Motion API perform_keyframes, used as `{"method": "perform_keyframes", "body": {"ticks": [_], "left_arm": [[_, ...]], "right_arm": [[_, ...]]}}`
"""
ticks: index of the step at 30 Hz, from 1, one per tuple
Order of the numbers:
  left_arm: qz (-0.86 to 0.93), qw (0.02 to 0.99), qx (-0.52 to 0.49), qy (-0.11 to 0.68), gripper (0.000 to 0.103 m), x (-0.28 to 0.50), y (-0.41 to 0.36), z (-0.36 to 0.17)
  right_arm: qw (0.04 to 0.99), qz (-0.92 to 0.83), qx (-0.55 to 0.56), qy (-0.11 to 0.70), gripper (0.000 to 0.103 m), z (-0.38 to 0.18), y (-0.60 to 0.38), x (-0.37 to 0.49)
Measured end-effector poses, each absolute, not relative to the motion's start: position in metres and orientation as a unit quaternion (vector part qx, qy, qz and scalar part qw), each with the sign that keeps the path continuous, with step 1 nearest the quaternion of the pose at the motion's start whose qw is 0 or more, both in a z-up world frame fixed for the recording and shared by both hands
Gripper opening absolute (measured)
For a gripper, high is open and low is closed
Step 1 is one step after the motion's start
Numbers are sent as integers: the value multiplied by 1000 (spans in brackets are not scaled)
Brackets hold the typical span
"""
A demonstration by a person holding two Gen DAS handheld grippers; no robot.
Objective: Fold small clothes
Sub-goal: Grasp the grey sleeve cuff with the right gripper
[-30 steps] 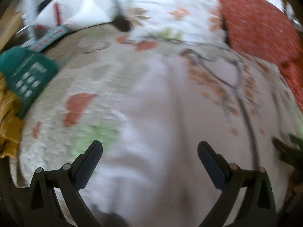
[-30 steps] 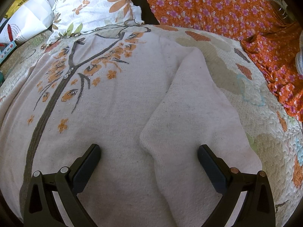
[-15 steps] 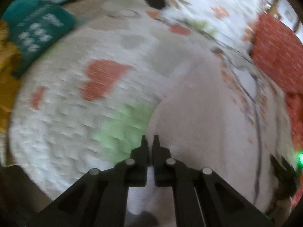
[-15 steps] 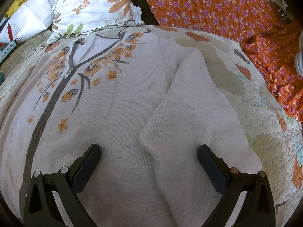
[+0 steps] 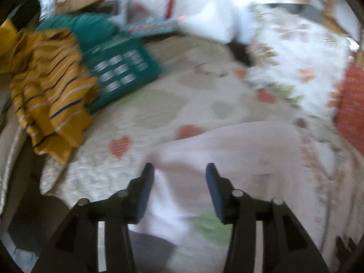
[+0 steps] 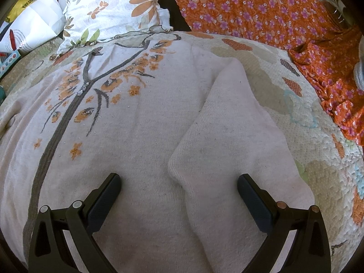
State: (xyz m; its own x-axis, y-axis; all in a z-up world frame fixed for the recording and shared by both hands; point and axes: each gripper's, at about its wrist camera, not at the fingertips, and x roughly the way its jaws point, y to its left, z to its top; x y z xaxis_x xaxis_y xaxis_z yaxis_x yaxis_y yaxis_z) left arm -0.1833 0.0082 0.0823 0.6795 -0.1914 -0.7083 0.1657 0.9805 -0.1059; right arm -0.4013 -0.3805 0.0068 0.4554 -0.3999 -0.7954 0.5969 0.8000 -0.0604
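Pale knit sweater (image 6: 141, 136) spread flat on the quilted bedspread (image 6: 318, 136), filling the right wrist view from 7 to 1 o'clock, grey-and-orange branch pattern (image 6: 91, 95) running up toward 11 o'clock. One sleeve (image 6: 227, 141) folded inward over the body, lying diagonally from 1 o'clock down to 6 o'clock. Right gripper (image 6: 178, 183) pitched steeply down over the sweater, both fingers wide apart with nothing pinched, the sleeve's folded edge lying below the gap; left pad (image 6: 103, 201) above the body panel, whether touching the knit cannot be told. Floral pillow (image 6: 109, 11) at 11 o'clock just beyond the neckline, orange flowered cloth (image 6: 261, 11) from 12 to 3 o'clock. In the blurred left wrist view, left gripper (image 5: 179, 170) also angled downward, jaws partway apart and just been opening after a closure, a fold of the sweater's pale fabric (image 5: 227, 150) seen between and beyond the fingers at 6 o'clock but not pressed by the blue pads (image 5: 144, 191). Yellow striped garment (image 5: 52, 95) heaped at 9 o'clock at the bedspread's edge, teal folded cloth (image 5: 118, 68) with white blocks just beside it at 10 o'clock, white bag (image 5: 200, 11) at 12 o'clock.
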Motion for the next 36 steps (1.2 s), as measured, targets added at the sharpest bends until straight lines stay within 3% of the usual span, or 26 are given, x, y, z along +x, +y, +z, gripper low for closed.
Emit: {"method": "perform_keyframes", "body": {"ticks": [3, 7, 10, 15, 22, 25, 26, 27, 36], "left_arm": [[-168, 916, 4, 364, 65, -205, -24, 92], [-233, 905, 47, 353, 70, -225, -64, 93], [-260, 895, 68, 357, 70, -239, -85, 89], [-285, 882, 81, 366, 70, -256, -103, 84], [-290, 877, 96, 371, 70, -266, -109, 75], [-287, 873, 89, 384, 70, -263, -107, 70], [-285, 872, 86, 388, 70, -261, -106, 68], [-281, 871, 81, 395, 70, -258, -105, 66], [-265, 863, 40, 428, 70, -239, -94, 62]], "right_arm": [[859, -267, 133, 416, 84, 32, -380, -418], [872, -294, 156, 359, 85, 81, -386, -472], [855, -326, 174, 364, 85, 92, -397, -518], [826, -315, 194, 425, 85, 73, -384, -569], [771, -391, 230, 447, 85, 31, -402, -614], [772, -388, 222, 452, 68, 16, -398, -610], [786, -364, 223, 448, 27, 20, -394, -607], [795, -330, 250, 442, 9, 25, -395, -607], [739, -508, 198, 396, 8, 94, -504, -644]]}}
